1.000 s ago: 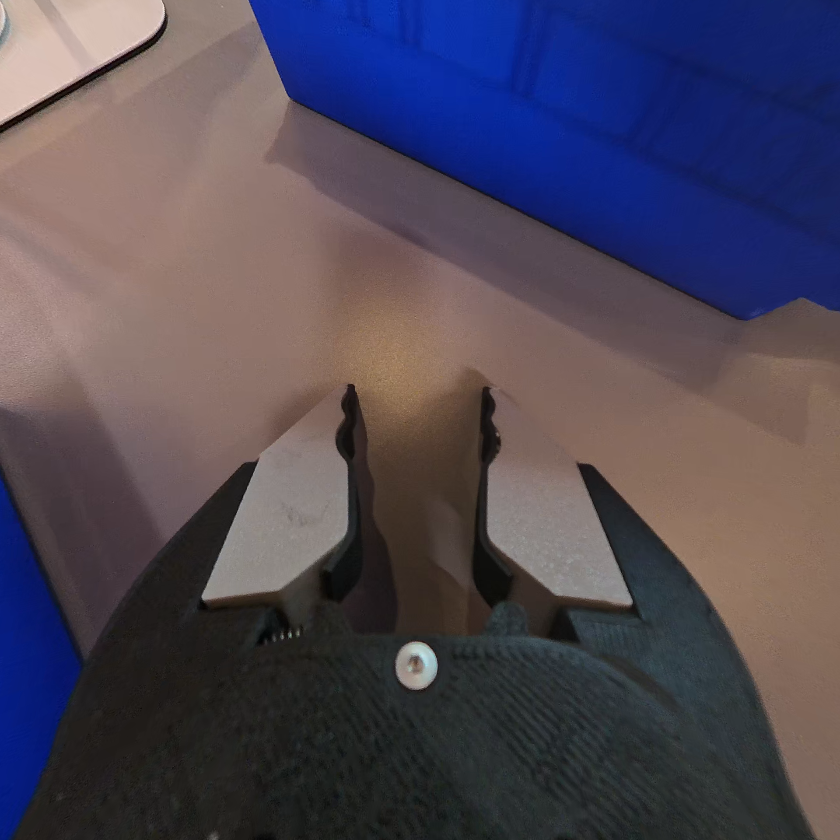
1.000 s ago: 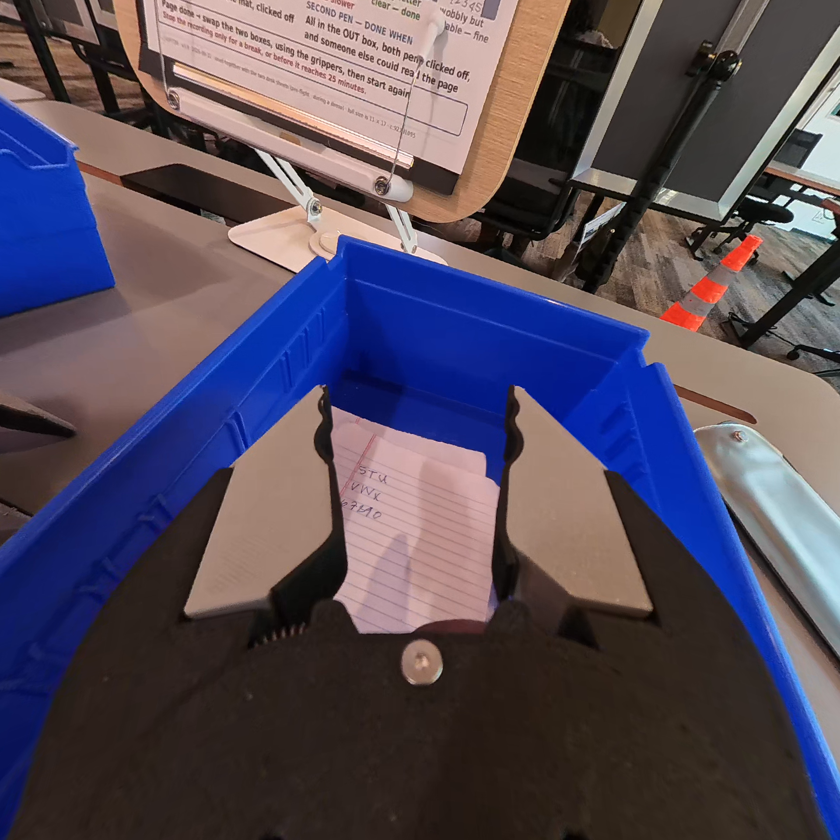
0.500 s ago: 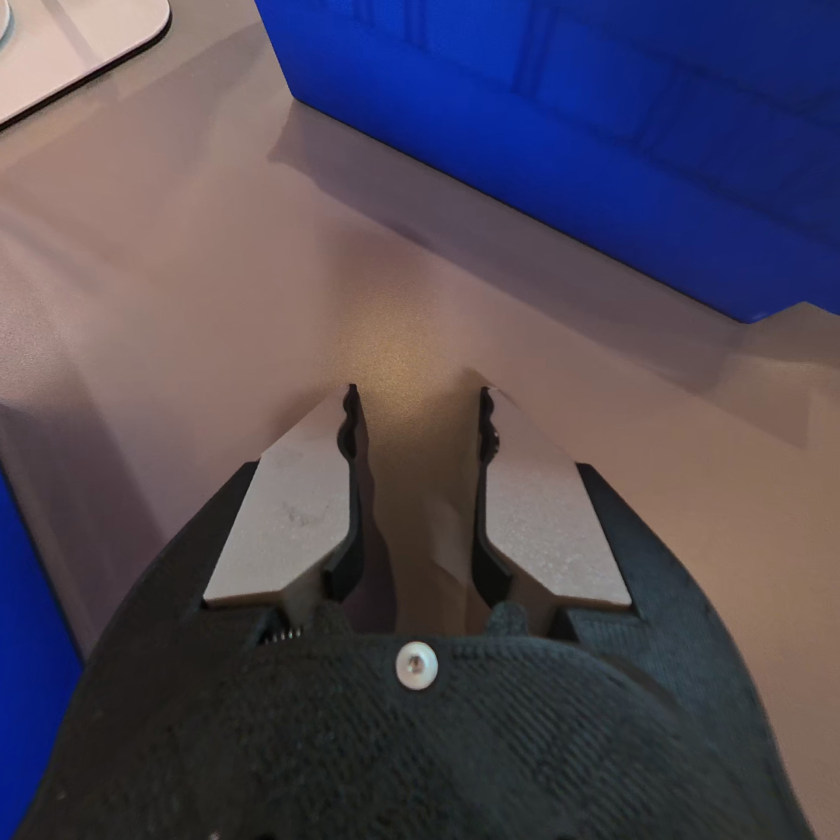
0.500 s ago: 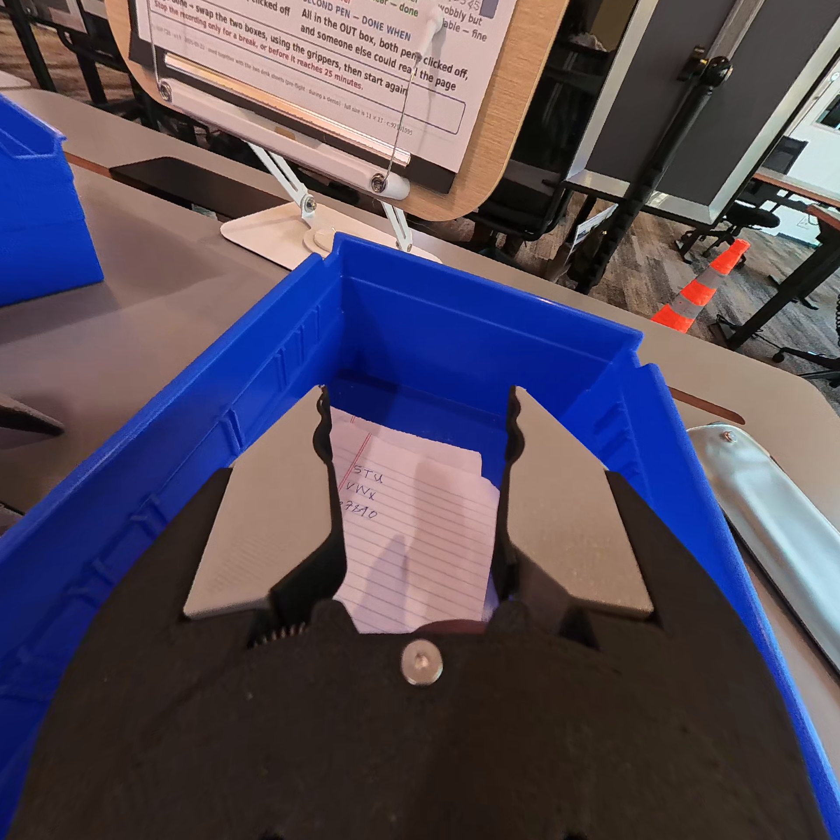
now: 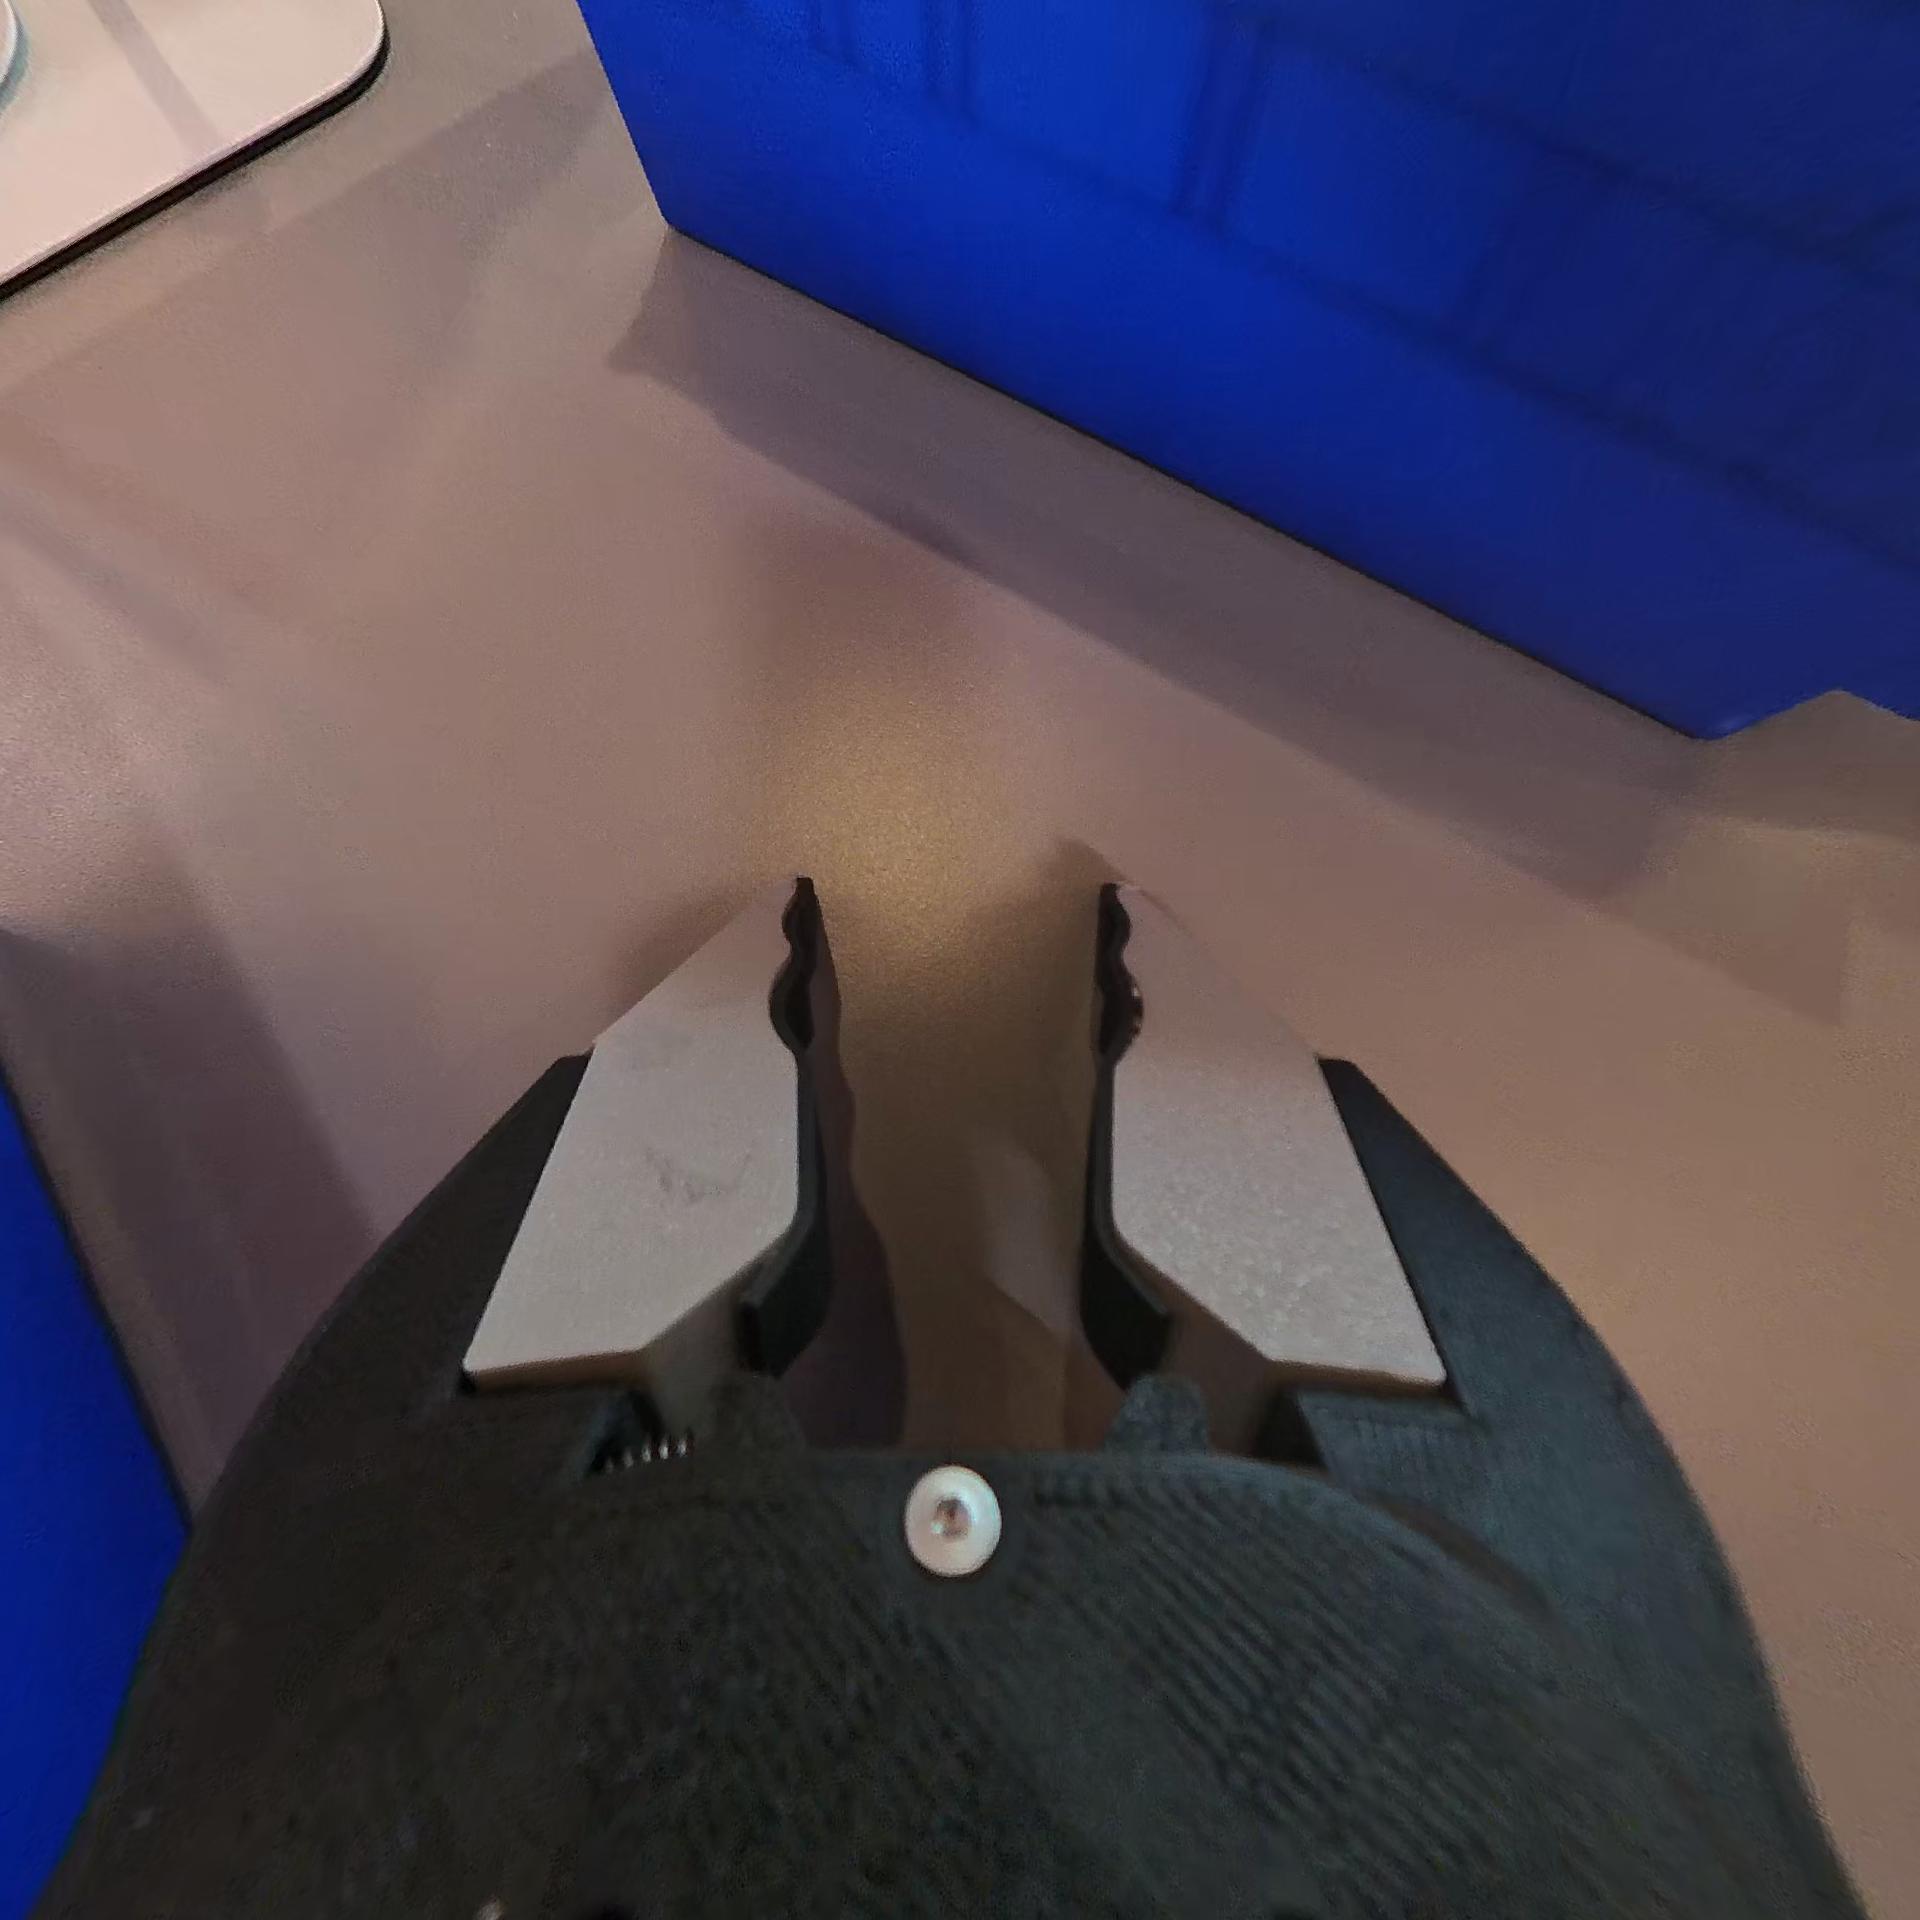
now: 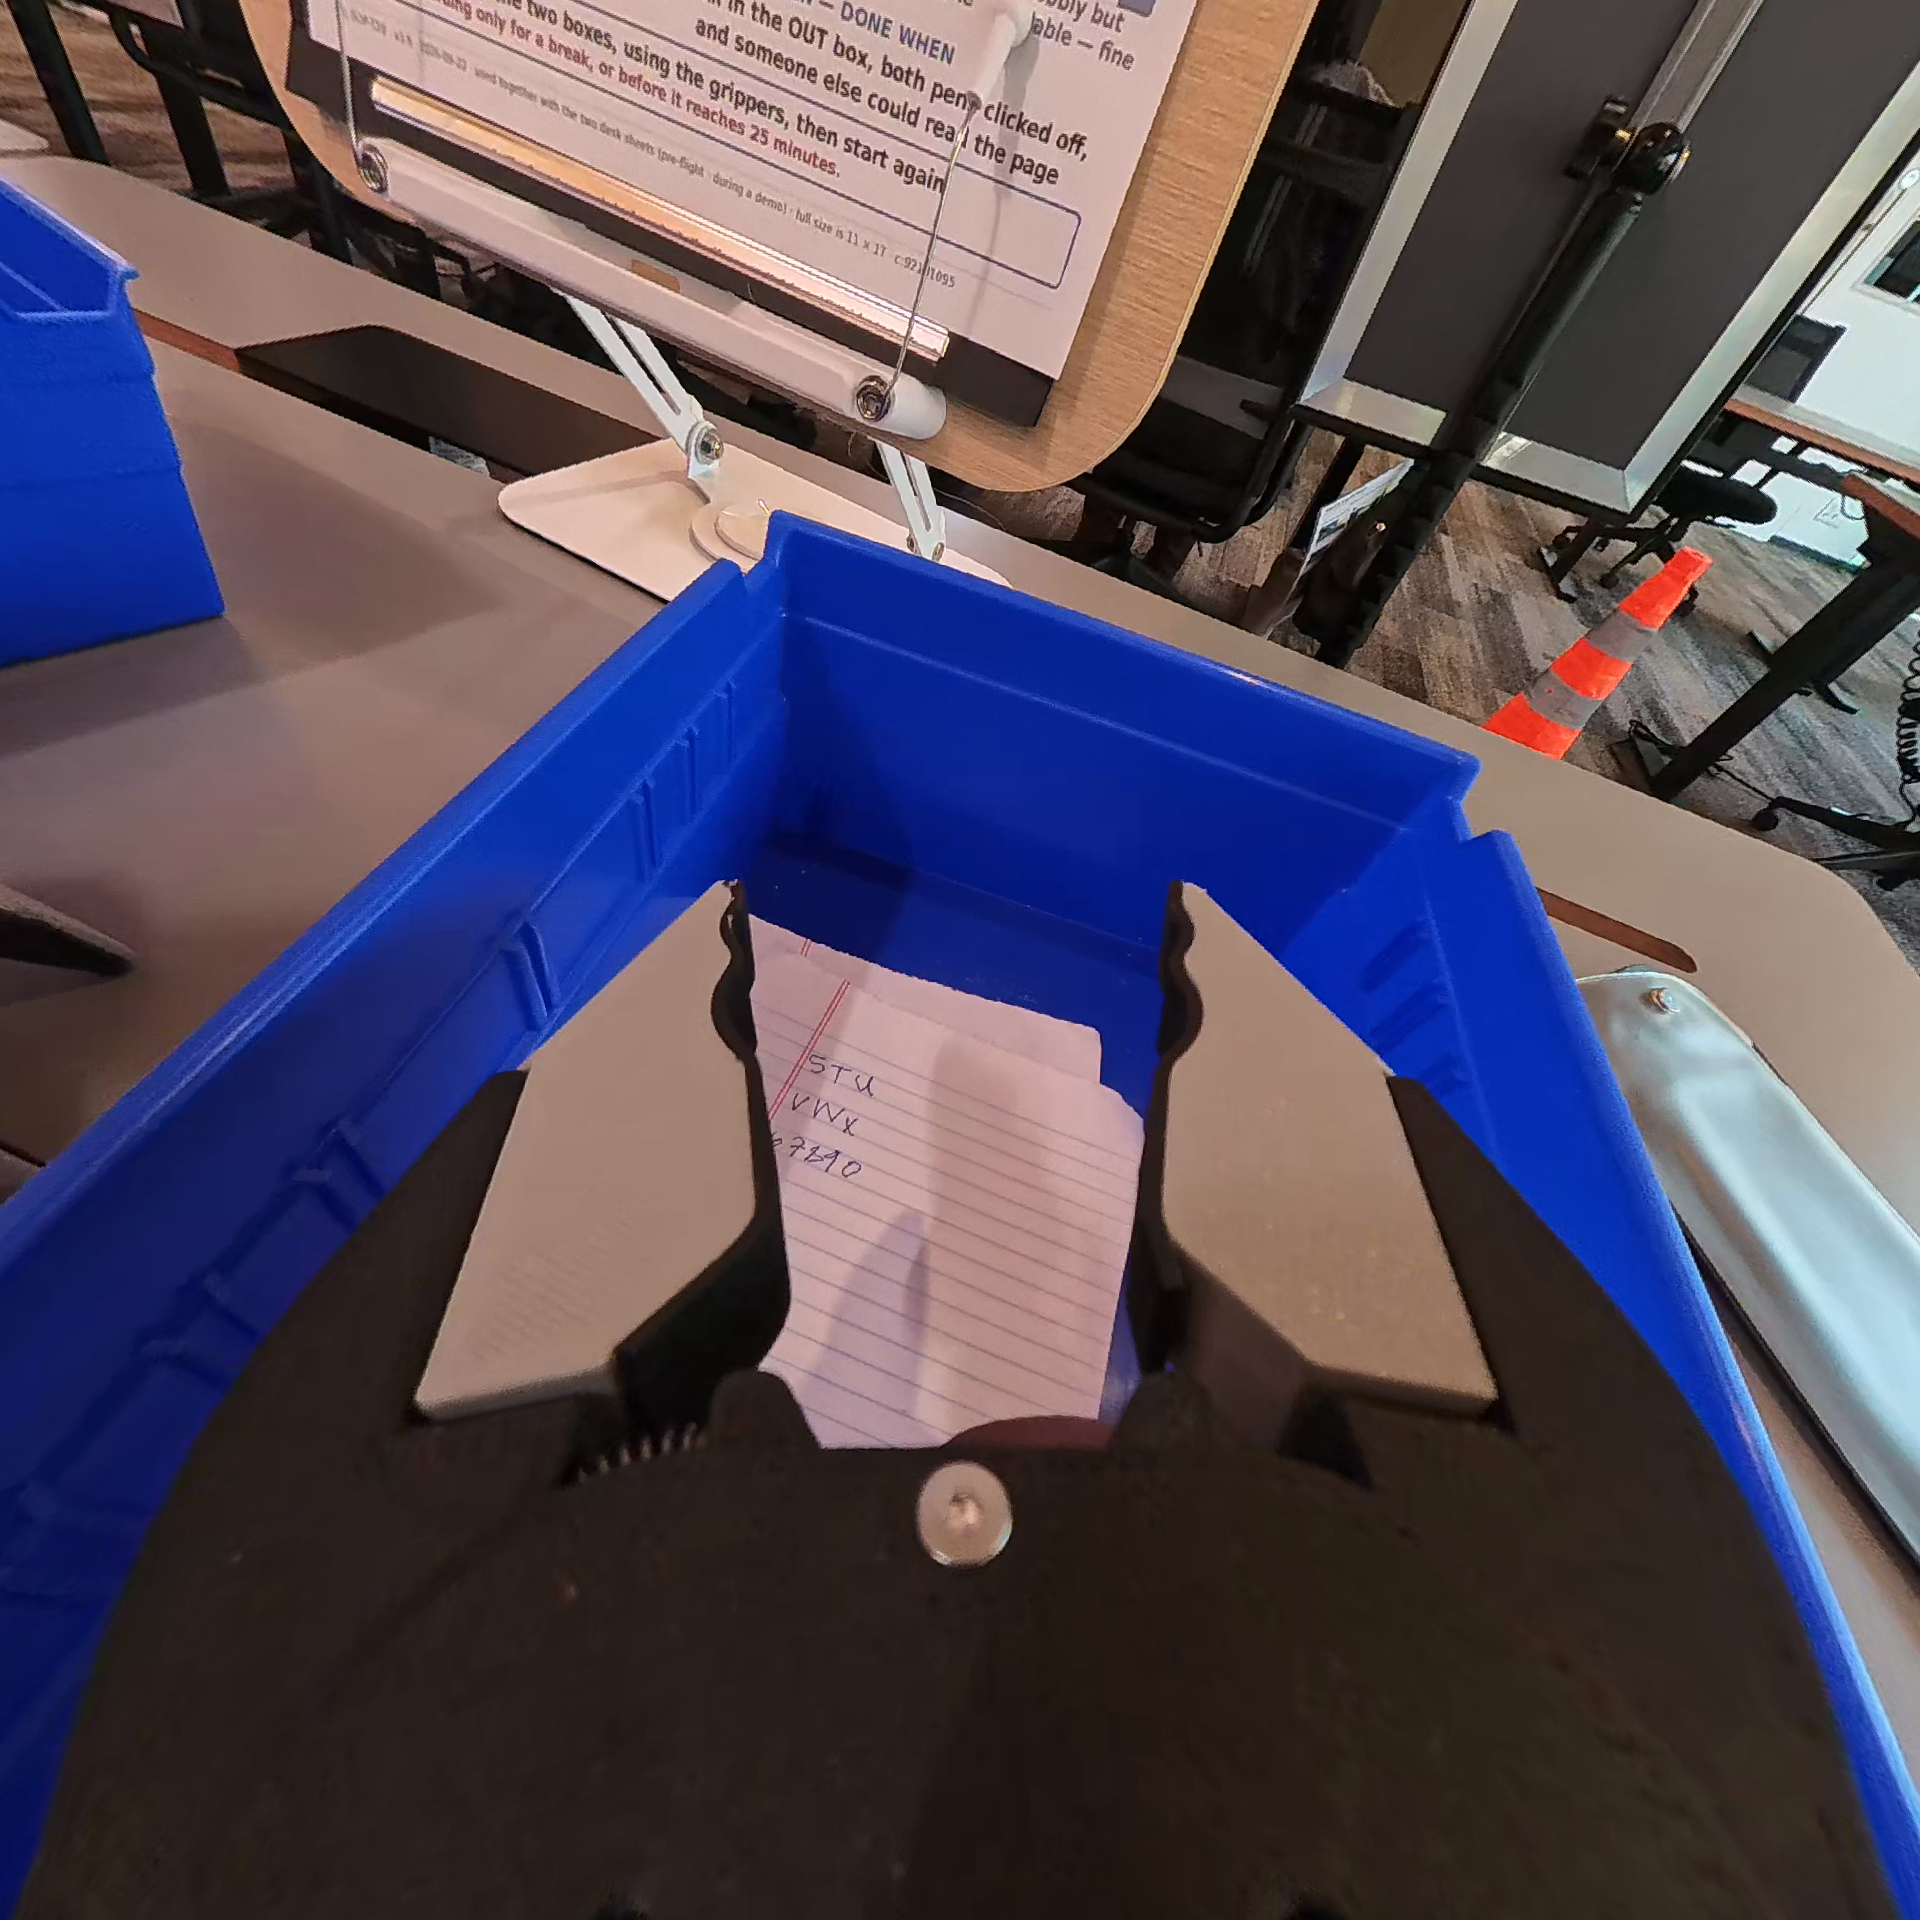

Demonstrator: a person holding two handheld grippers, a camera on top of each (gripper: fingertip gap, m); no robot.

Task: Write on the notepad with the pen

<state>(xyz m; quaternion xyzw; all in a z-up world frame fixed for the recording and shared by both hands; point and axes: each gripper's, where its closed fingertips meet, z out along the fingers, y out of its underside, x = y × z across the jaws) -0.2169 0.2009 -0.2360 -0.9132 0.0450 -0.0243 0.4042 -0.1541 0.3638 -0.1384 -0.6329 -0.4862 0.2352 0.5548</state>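
In the right wrist view my right gripper (image 6: 956,894) is open and empty, held over an open blue bin (image 6: 623,831). Lined paper sheets (image 6: 956,1226) with a few handwritten lines lie on the bin floor between the fingers. In the left wrist view my left gripper (image 5: 956,894) is open and empty, low over the bare grey table (image 5: 416,623), beside the outer wall of the blue bin (image 5: 1247,312). A left fingertip (image 6: 52,935) shows at the right wrist view's left edge. No pen is in view.
A second blue bin (image 6: 83,468) stands at the far left. A white stand (image 6: 644,499) holds a board with a printed sheet (image 6: 727,125) behind the bin. A silver metal clip (image 6: 1766,1195) lies to the bin's right. An orange cone (image 6: 1600,665) stands on the floor beyond. About 30 cm separates my right fingertips from the silver metal clip (image 6: 1766,1195).
My right gripper has drawn back and risen slightly, so the bin and the stand sit a little lower and farther in view. My left gripper has barely moved.
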